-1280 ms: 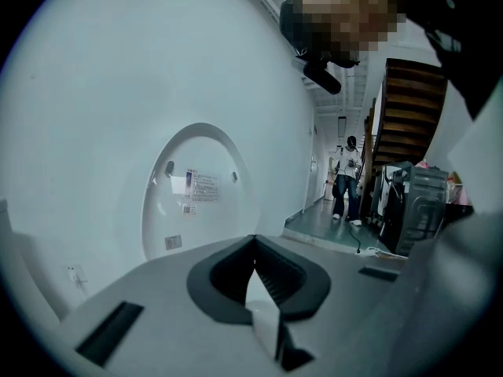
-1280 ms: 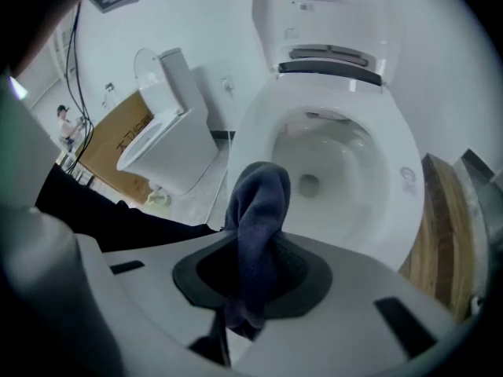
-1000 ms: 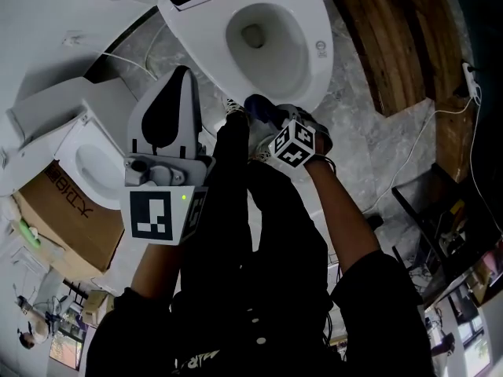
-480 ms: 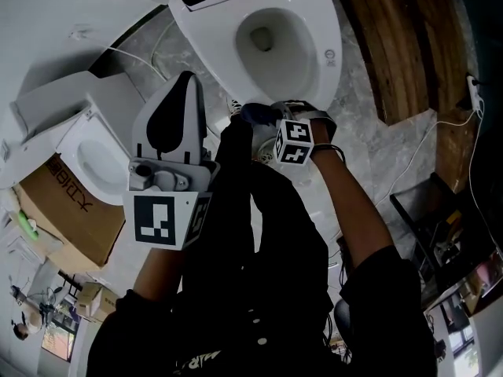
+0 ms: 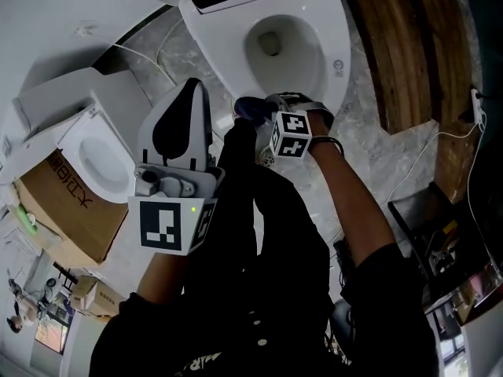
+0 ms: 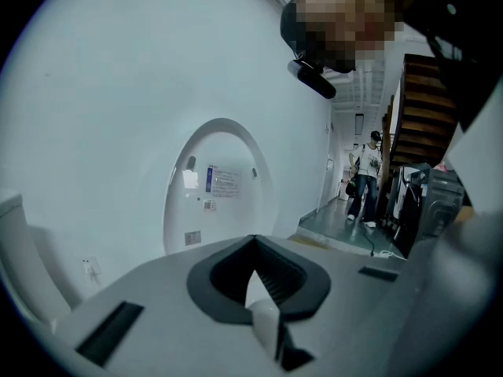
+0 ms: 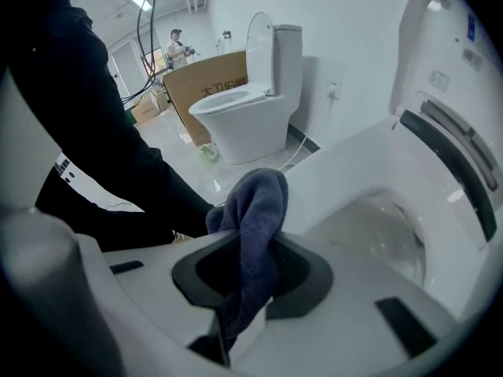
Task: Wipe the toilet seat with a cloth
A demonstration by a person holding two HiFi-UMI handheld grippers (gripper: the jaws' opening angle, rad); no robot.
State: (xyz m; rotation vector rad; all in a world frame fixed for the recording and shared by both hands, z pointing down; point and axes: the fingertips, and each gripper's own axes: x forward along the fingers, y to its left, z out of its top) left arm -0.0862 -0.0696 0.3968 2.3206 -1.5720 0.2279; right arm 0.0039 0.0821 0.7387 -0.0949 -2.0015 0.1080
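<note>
Here, the right gripper clamps a dark blue cloth between its jaws, a fold bunched out past the tips so that fabric, not plastic, would meet the seat; it hangs at the near left edge of the rim, and whether cloth touches seat cannot be told. The left gripper, jaws together on nothing, is held up to the left, clear of the bowl, likely to give the wiping arm room. The lid stands raised at the far end, baring the seat
</note>
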